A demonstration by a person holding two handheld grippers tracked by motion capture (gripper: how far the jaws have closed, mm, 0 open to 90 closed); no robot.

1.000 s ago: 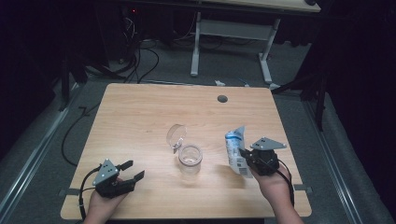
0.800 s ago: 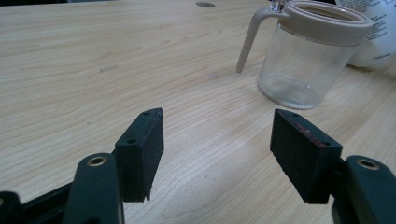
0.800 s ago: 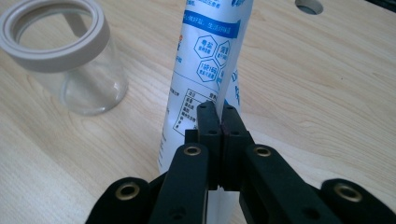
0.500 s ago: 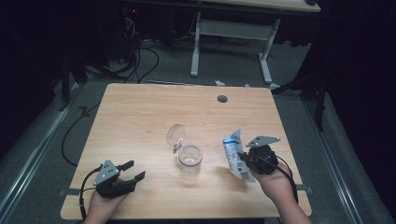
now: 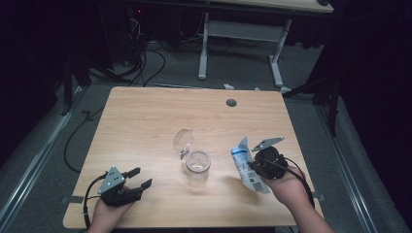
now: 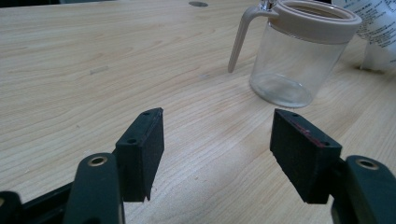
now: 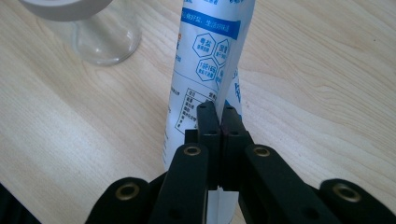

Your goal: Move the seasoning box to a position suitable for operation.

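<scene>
A clear glass jar [image 5: 197, 164] with a beige rim stands at the table's middle, its hinged lid [image 5: 183, 142] flipped up behind it. In the left gripper view the jar [image 6: 297, 56] is at the upper right. My right gripper [image 5: 253, 167] is shut on a white and blue pouch [image 5: 247, 166], pinching a fold of it just right of the jar. The pouch [image 7: 204, 65] rises upright between the black pads [image 7: 208, 122]. My left gripper [image 5: 138, 177] rests open near the table's front left, with nothing between its pads [image 6: 142, 147].
The wooden table [image 5: 145, 116] has a round cable hole [image 5: 231, 102] at the back. Behind it stand a white desk frame [image 5: 240, 34] and loose cables on the dark floor.
The right hand has drawn the pouch a little toward the front edge and tilted it. The left gripper has stayed where it was.
</scene>
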